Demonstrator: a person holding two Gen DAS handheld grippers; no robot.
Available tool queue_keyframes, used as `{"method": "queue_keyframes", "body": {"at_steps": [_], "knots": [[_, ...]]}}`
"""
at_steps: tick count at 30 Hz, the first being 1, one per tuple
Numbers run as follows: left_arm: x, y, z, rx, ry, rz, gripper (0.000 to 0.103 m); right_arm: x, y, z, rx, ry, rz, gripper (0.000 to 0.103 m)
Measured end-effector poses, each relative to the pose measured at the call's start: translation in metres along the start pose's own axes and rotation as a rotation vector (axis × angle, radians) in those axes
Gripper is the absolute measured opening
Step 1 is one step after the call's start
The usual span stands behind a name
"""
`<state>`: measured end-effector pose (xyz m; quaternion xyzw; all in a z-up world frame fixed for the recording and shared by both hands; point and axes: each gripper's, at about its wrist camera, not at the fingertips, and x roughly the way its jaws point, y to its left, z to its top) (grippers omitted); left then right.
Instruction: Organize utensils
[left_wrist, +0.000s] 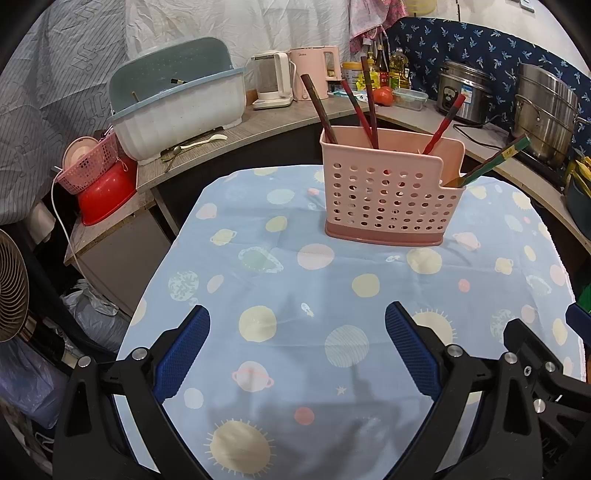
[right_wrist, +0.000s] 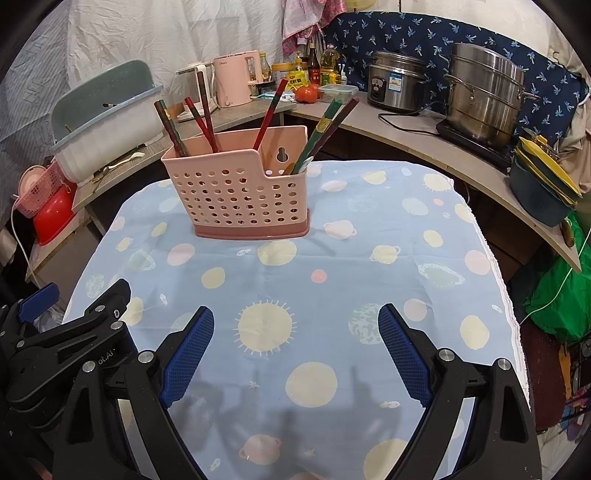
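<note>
A pink perforated utensil holder (left_wrist: 388, 199) stands upright on the blue planet-print tablecloth (left_wrist: 295, 295); it also shows in the right wrist view (right_wrist: 240, 192). Several dark red chopsticks (left_wrist: 321, 110) stick up from its tall compartment, and a green-and-red one (left_wrist: 491, 162) leans out of the low right compartment. In the right wrist view the chopsticks (right_wrist: 203, 122) lean apart and two (right_wrist: 325, 129) rest in the low compartment. My left gripper (left_wrist: 297, 314) is open and empty above the cloth, well short of the holder. My right gripper (right_wrist: 295, 317) is open and empty too.
A curved counter (left_wrist: 280, 114) behind the table holds a blue-white dish drainer (left_wrist: 177, 107), kettles (left_wrist: 273, 79), oil bottles, a rice cooker (right_wrist: 397, 81) and a steel steamer pot (right_wrist: 484, 92). A spoon (left_wrist: 207, 140) lies by the drainer. A red basin (left_wrist: 105, 192) and fan sit at left.
</note>
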<state>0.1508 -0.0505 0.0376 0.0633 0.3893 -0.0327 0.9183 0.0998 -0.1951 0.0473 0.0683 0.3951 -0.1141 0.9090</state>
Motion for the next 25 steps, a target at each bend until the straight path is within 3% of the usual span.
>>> {"method": "queue_keyframes", "body": {"at_steps": [25], "knots": [[0.0020,-0.0007,0.0004,0.012,-0.004,-0.014,0.091,-0.0015,-0.0008,0.0010,-0.009,-0.013,-0.014,0.087]]}}
